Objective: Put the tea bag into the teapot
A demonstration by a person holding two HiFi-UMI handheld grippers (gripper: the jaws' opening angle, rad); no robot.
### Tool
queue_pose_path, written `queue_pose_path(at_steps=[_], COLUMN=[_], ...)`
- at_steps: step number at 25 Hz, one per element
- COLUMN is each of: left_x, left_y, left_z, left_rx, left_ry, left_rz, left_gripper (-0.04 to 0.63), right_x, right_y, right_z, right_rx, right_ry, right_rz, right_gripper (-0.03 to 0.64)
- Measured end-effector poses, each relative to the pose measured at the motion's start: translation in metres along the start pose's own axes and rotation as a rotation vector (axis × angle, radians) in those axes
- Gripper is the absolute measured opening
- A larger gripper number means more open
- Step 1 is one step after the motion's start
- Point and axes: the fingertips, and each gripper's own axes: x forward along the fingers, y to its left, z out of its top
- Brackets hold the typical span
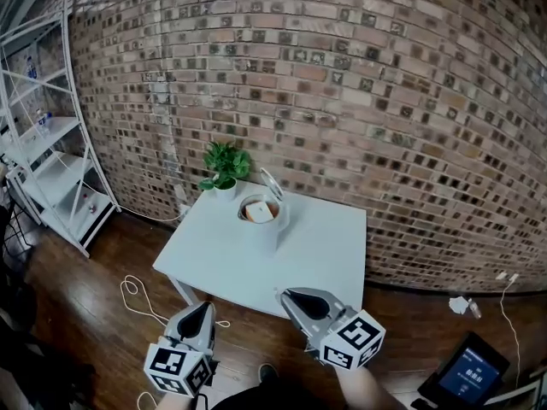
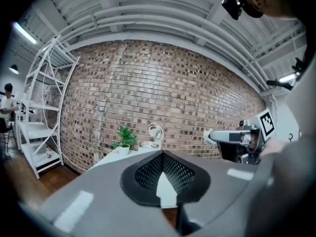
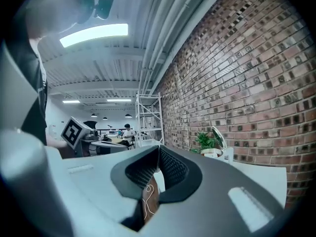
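Two grippers at the near table edge: left gripper [image 1: 205,305] and right gripper [image 1: 287,295], both with jaws pinched together on nothing. Far side of the one white table [image 1: 318,254] sits one teapot [image 1: 259,230], lid flipped up, with one tea bag [image 1: 262,213] inside. One potted plant [image 1: 226,162] just left of it.

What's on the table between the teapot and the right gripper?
Nothing. In the head view, only bare white table shows between the teapot and the right gripper.
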Motion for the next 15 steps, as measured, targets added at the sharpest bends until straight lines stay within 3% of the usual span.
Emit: queue_pose_path(at_steps=[15], left_x=[0.102], left_y=[0.007], left_z=[0.018], left_rx=[0.009], left_ry=[0.017], left_rz=[-0.01], left_gripper=[0.005], right_x=[0.046], right_y=[-0.101], right_z=[0.006], right_rx=[0.029], right_ry=[-0.007], right_rz=[0.035], right_gripper=[0.006])
